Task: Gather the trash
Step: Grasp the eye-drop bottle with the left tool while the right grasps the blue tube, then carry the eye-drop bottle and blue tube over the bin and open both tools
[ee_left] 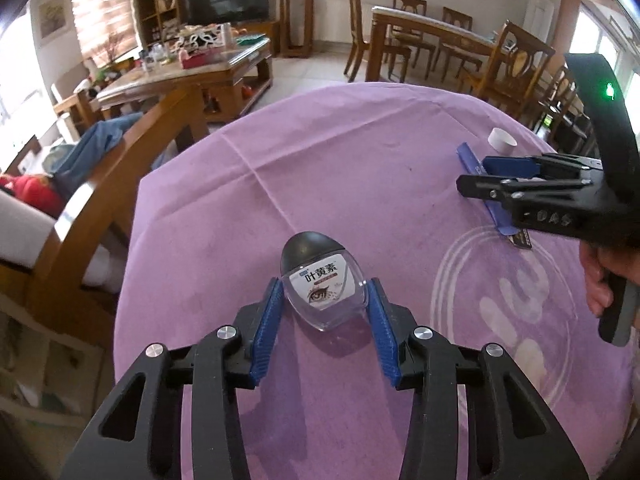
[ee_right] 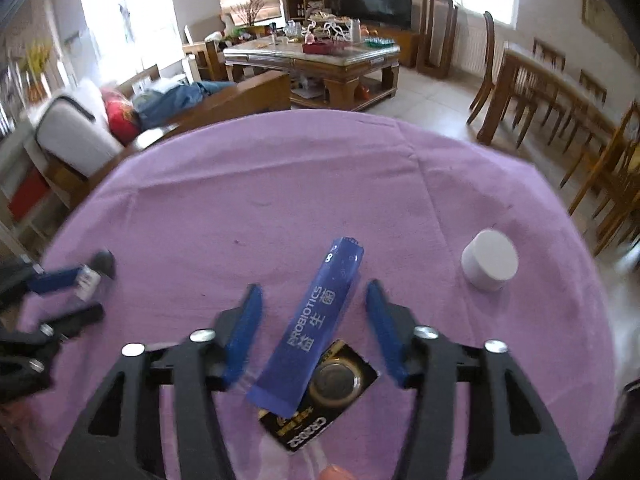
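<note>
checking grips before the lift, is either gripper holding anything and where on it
Left gripper pinches the eye drop bottle by its clear sides. Right gripper only straddles the blue probiotics sachet, holding nothing.

On the round table under its purple cloth [ee_left: 320,168], a small clear eye-drop bottle with a black cap [ee_left: 320,280] lies between the blue pads of the left gripper [ee_left: 323,307], cap pointing away. To its right, well apart, a long blue probiotics sachet [ee_right: 316,328] lies between the fingers of the right gripper [ee_right: 314,322], its near end resting over a black coin-battery card [ee_right: 320,404]. Right of the sachet and a little farther back stands a short white cylindrical cap [ee_right: 489,260]. Beyond the table's far edge stand a wooden coffee table [ee_right: 320,60] and wooden dining chairs [ee_left: 516,64].
</note>
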